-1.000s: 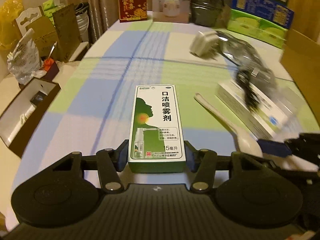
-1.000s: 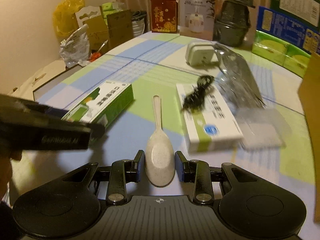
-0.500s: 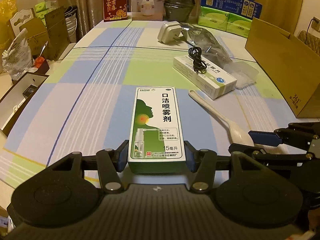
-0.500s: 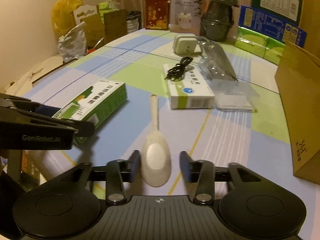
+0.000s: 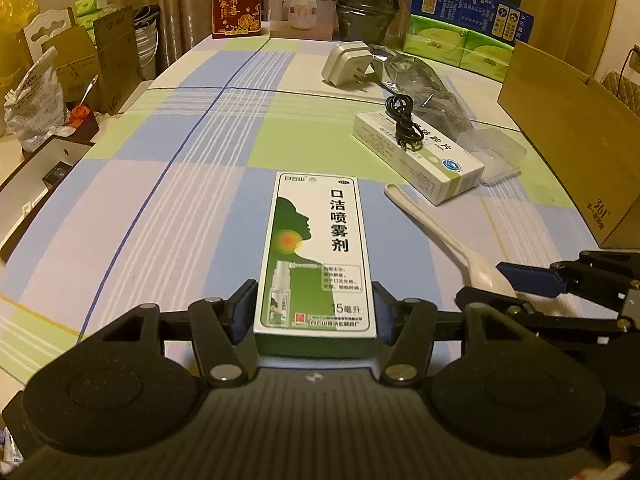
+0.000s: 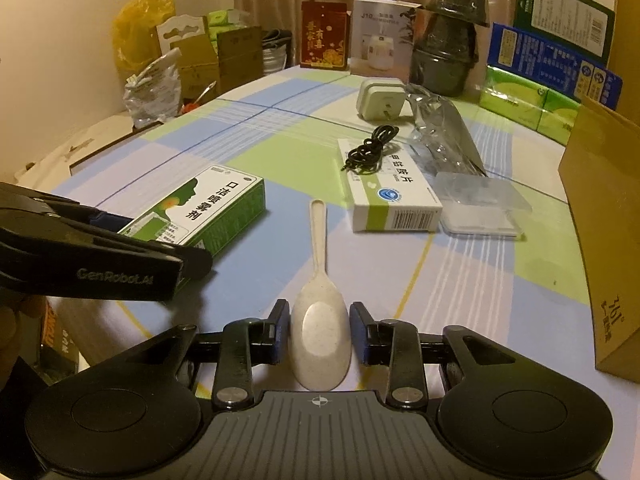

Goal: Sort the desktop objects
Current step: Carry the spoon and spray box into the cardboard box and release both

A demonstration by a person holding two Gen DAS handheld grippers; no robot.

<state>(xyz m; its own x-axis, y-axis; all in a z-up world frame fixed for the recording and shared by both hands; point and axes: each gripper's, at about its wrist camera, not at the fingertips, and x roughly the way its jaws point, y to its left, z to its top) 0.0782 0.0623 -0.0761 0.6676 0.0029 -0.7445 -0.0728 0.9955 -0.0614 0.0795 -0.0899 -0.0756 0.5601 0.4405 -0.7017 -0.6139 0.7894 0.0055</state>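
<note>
A green and white spray box (image 5: 316, 252) lies lengthwise between the pads of my left gripper (image 5: 312, 304). The jaws are opening, though the pads still touch the box's near end on both sides. The same spray box (image 6: 200, 208) shows at the left of the right wrist view, on the checked tablecloth. A cream plastic spoon (image 6: 318, 240) points away from my right gripper (image 6: 319, 328). Those jaws are closing, and the pads sit against the sides of the bowl. In the left wrist view the spoon (image 5: 440, 228) runs to the right gripper (image 5: 520, 280) at the right edge.
Beyond the spoon lies a white medicine box (image 6: 394, 196) with a coiled black cable (image 6: 370, 148) on it. A clear plastic case (image 6: 480, 204), a crumpled plastic bag (image 6: 444, 132) and a white plug (image 6: 380, 98) are nearby. A tall cardboard box (image 6: 600, 220) stands at the right. Boxes and a dark pot line the far edge.
Both grippers shifted across the table early on, each with its object still between the jaws, then held still. The right jaws spread off the spoon bowl half a second ago and have closed again.
</note>
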